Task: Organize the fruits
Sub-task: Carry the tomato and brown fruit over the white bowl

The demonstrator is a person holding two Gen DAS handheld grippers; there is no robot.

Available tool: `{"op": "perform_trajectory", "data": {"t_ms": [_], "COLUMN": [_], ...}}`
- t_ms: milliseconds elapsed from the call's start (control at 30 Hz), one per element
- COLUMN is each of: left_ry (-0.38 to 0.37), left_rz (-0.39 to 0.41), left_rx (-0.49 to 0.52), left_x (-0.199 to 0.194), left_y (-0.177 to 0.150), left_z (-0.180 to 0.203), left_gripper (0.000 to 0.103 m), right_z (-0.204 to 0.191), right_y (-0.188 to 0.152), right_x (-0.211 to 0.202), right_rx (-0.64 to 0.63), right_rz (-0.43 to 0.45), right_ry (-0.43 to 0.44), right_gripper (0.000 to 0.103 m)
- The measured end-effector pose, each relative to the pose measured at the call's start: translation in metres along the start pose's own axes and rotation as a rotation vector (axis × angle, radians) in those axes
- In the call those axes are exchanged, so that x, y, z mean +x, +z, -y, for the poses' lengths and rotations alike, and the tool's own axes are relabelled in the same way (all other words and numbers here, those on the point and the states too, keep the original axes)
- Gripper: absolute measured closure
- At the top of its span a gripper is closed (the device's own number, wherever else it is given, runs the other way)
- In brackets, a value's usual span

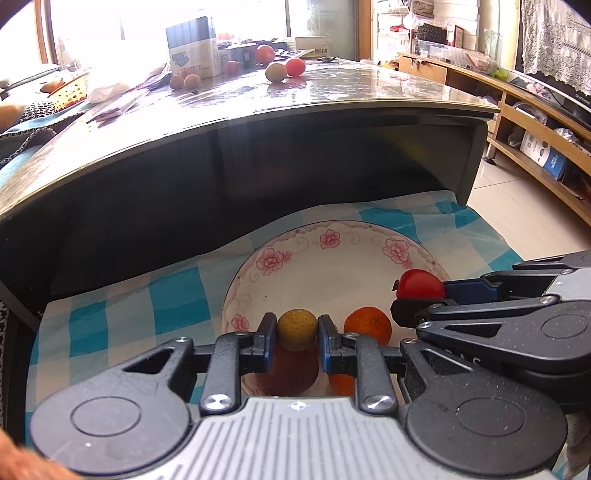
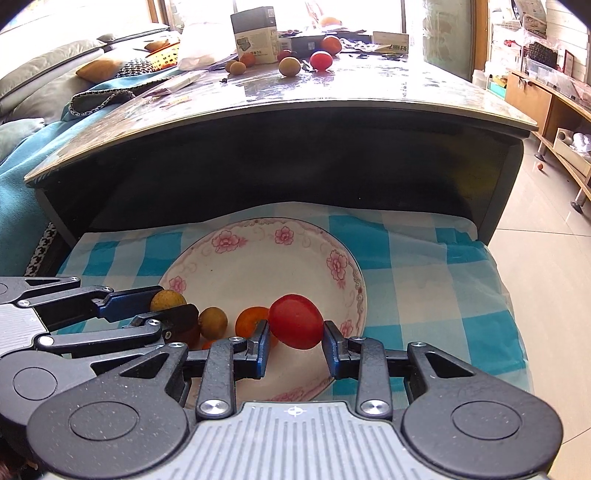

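My left gripper [image 1: 297,329] is shut on a small yellow-green round fruit [image 1: 297,328], held just above the near part of a white plate with pink flowers [image 1: 332,236]. On the plate lie an orange [image 1: 367,325] and a dark reddish fruit [image 1: 291,373] under the jaws. My right gripper [image 2: 295,332] is shut on a red tomato [image 2: 295,321] over the plate [image 2: 258,225]. From the right wrist view, the left gripper [image 2: 170,304] carries its yellow fruit [image 2: 166,299] at the plate's left. A brownish-yellow fruit [image 2: 213,322] and the orange [image 2: 251,318] lie between the grippers.
The plate rests on a blue-and-white checked cloth [image 2: 424,258]. Behind it rises a dark low table with a glossy top [image 2: 332,85], carrying several loose fruits [image 2: 320,60] and a carton [image 2: 255,33]. A tiled floor [image 2: 546,277] and wooden shelves [image 1: 535,122] lie to the right.
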State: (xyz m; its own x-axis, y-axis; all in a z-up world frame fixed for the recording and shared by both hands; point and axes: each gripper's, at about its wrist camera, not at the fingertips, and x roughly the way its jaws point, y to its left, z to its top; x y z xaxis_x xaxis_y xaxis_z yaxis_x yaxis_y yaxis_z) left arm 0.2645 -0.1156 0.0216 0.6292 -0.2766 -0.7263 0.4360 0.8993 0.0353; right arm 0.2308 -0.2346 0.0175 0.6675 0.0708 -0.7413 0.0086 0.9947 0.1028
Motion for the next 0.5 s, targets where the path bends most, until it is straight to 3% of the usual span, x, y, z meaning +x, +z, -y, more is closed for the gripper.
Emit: {"op": "perform_trajectory", "data": {"t_ms": [500], "left_ry": [-0.002], "left_rz": [0.009], "left_rx": [-0.017], "left_x": [0.008], "left_y": [0.001], "left_z": [-0.003], "left_gripper": [0.071], "right_z": [0.005], "right_y": [0.005], "right_x": [0.018], "right_rx": [0.015], "right_rz": [0.014], "right_ry": [0.007], "right_gripper": [0.075]}}
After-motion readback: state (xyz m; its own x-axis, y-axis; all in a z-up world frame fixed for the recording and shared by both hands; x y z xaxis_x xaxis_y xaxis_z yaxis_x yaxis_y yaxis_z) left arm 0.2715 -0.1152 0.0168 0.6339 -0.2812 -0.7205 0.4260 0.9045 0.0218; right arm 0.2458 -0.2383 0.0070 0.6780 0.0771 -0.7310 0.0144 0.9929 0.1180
